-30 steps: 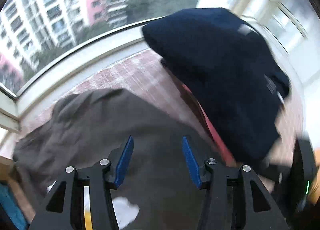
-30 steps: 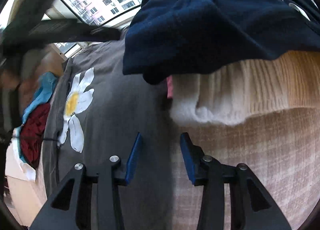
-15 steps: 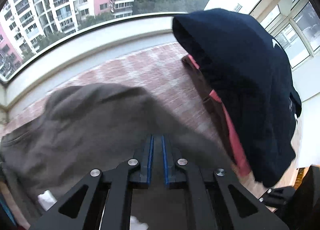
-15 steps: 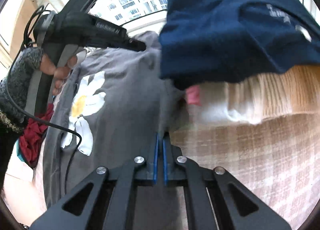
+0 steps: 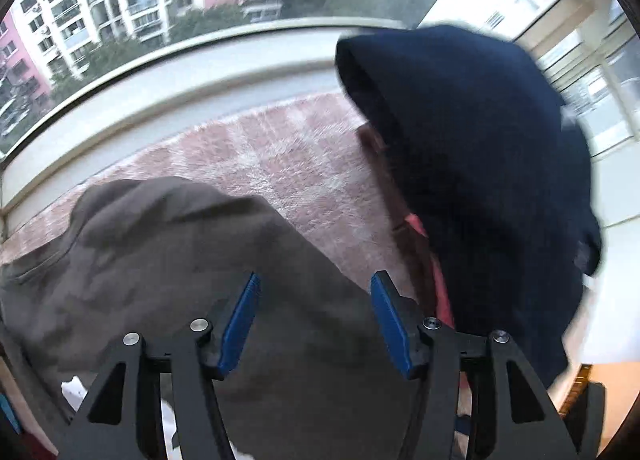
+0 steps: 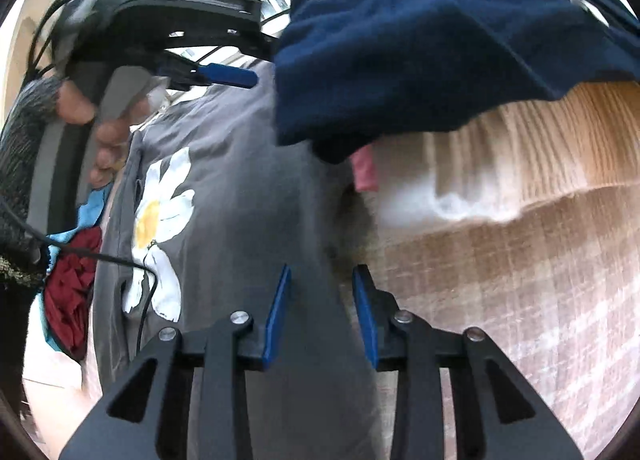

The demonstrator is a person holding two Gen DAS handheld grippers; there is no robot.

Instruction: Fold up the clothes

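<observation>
Grey daisy-print shirt (image 6: 240,187) spread flat on the checked tabletop (image 6: 520,292), just beside a folded stack topped by a navy garment (image 6: 420,39). Left gripper (image 5: 314,324) above the shirt's upper part, jaws just reopened and standing wide, nothing between the pads. Right gripper (image 6: 320,320) over the shirt's edge, jaws just parted again to a narrower gap, cloth below but not pinched.
</observation>
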